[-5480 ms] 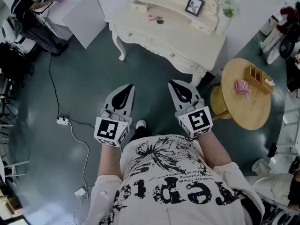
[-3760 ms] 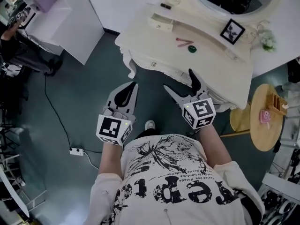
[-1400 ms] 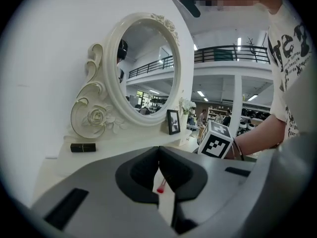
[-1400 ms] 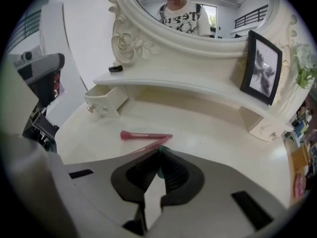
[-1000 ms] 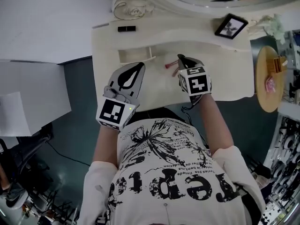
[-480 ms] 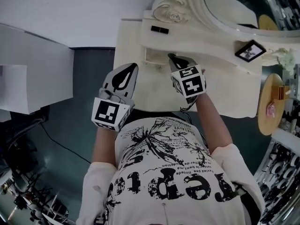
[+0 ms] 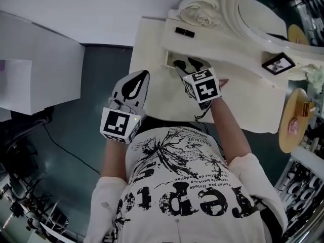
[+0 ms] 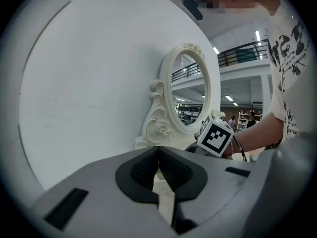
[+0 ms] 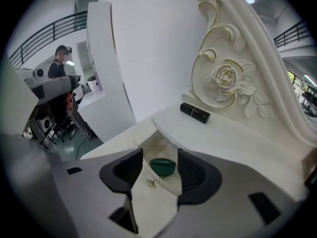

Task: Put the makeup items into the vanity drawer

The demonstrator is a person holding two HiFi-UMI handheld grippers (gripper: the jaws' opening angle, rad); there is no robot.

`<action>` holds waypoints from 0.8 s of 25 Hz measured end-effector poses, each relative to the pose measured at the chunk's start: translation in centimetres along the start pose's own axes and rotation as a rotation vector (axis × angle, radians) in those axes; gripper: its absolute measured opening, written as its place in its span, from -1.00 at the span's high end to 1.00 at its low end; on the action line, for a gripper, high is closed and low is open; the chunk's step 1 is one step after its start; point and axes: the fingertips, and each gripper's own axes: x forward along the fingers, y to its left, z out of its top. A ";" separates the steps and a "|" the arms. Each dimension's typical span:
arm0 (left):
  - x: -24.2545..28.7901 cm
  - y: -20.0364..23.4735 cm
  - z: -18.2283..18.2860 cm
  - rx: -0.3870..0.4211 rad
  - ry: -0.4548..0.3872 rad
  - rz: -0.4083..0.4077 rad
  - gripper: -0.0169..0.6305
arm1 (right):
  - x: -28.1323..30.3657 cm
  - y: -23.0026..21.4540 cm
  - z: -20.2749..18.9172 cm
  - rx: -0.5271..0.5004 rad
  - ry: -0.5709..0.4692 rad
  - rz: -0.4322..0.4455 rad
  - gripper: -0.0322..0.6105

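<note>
My right gripper (image 7: 186,64) hovers over the small open drawer (image 7: 169,59) on the cream vanity's upper shelf. Its jaws are opening. A round dark-green makeup item (image 9: 163,166) lies inside the drawer (image 9: 154,144) just past the right gripper (image 9: 160,155), free of its pads. A black lipstick (image 7: 185,32) lies on the shelf beyond the drawer, also visible as the lipstick (image 9: 194,112) under the carved rose. A pink stick-shaped item (image 7: 221,81) shows on the tabletop beside my right hand. My left gripper (image 7: 143,75) is shut and empty at the vanity's near-left edge, its jaws (image 8: 158,155) meeting.
The oval mirror (image 7: 253,14) with its carved frame rises behind the shelf. A small photo frame (image 7: 278,64) stands at the right of the shelf. A round wooden side table (image 7: 296,120) sits to the far right. A white wall lies to the left.
My right gripper has moved left from the tabletop items to the small drawer and its jaws have parted, leaving the green item in the drawer. The left gripper has stayed shut.
</note>
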 end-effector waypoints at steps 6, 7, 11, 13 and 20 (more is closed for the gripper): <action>1.9 -0.9 0.8 0.006 -0.012 -0.065 0.91 | -2.0 -1.1 -0.2 0.044 -0.039 -0.042 0.00; 2.3 -1.3 1.0 0.012 -0.016 -0.082 0.91 | -2.5 -1.5 -0.3 0.059 -0.046 -0.055 0.00; 4.4 -3.3 1.7 0.035 -0.022 -0.169 0.91 | -4.9 -4.2 -1.9 0.138 -0.060 -0.135 0.01; 5.3 -4.5 2.0 0.041 -0.022 -0.208 0.91 | -6.1 -5.7 -3.2 0.176 -0.060 -0.180 0.02; 9.5 -10.7 1.7 0.067 0.013 -0.397 0.91 | -9.7 -9.8 -11.7 0.365 0.009 -0.320 0.02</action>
